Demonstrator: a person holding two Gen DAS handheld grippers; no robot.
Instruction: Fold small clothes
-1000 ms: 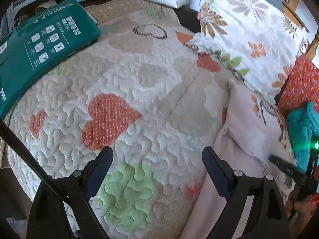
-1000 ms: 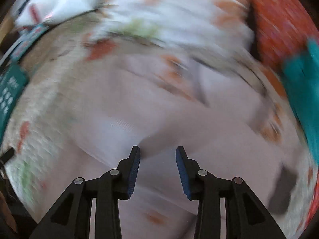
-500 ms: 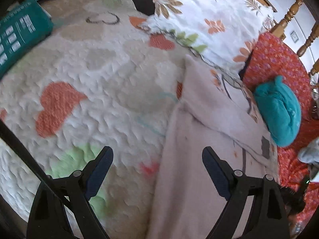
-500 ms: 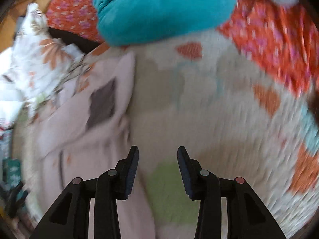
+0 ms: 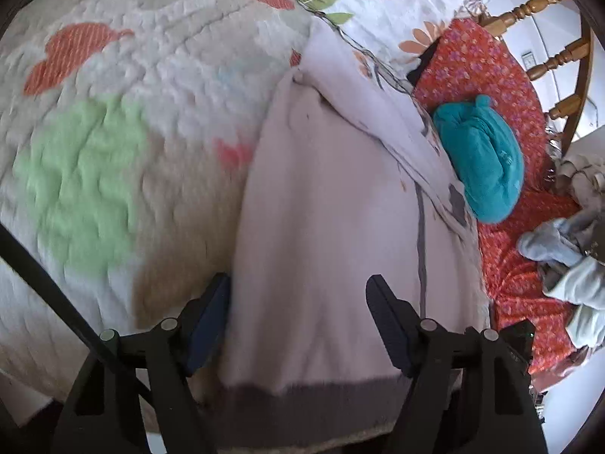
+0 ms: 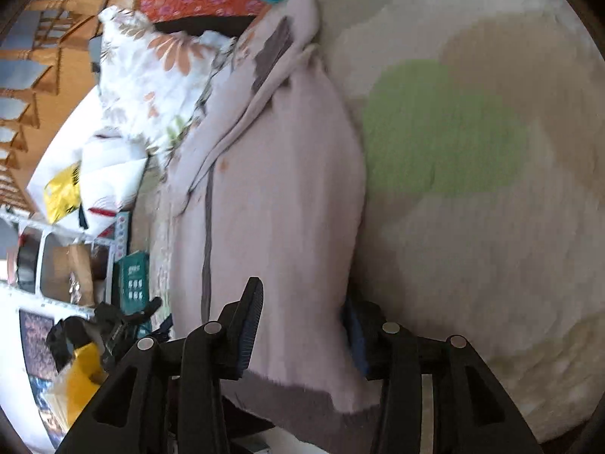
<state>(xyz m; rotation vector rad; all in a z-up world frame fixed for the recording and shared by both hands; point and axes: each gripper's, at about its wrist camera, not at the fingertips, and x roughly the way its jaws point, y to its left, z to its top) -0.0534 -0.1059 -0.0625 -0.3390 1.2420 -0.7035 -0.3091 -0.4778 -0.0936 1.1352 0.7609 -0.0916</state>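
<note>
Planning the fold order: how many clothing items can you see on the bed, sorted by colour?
Pale pink: 1, the garment with a dark hem
Teal: 1, a bundled piece
Light grey-blue: 1 crumpled pile; the number of pieces in it cannot be told
Total: 3

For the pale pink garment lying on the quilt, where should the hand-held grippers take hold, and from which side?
Judging by its pose, grip the pale pink garment at the two corners of its grey hem band, coming in from the near bed edge. The band lies flat and straight there, with its ends exposed. The left hand-held gripper, closing, and right hand-held gripper, opening, already straddle it.
</note>
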